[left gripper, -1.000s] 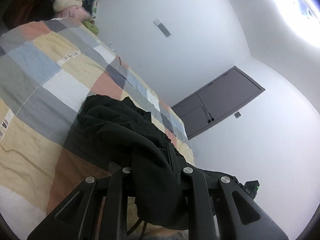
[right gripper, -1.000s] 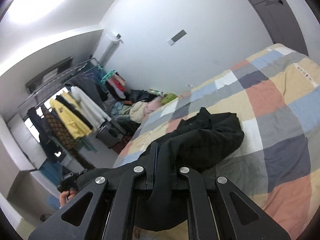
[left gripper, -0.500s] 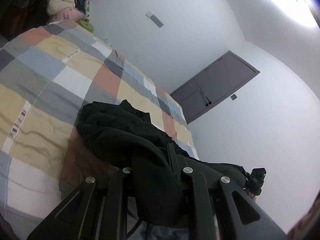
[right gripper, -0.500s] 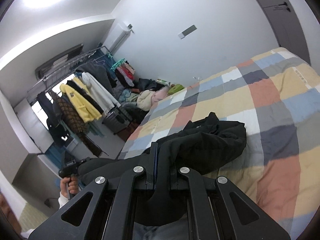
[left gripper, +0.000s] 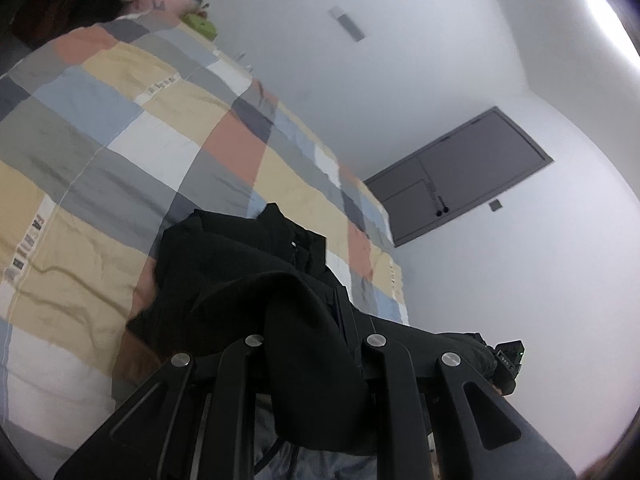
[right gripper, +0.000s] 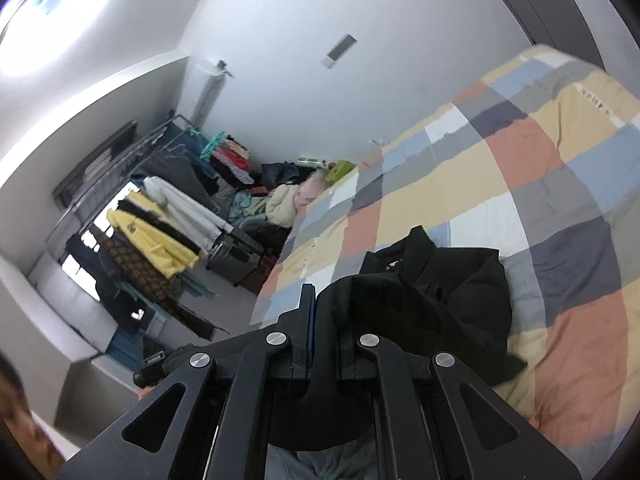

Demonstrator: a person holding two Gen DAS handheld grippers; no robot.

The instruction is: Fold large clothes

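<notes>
Bedroom with white walls, a grey door [left gripper: 464,184] and a loaded clothes rack [right gripper: 152,216]. A patchwork-quilted bed [left gripper: 120,128] bears a crumpled black garment [left gripper: 240,264]. Left gripper [left gripper: 316,320] and right gripper [right gripper: 324,316], tilted slightly downward, each pinch its near edge, lifted off the quilt.

a ceiling light [right gripper: 44,12] burns out to white glare in the upper corner of each view, and daylight comes through a window [right gripper: 86,240] behind the clothes rack. the room is evenly bright with soft shadows, but the black garment [left gripper: 248,276] is so dark its folds barely show. both views bend strongly toward dark round edges, and the bedspread [left gripper: 120,132] is slightly blurred.
</notes>
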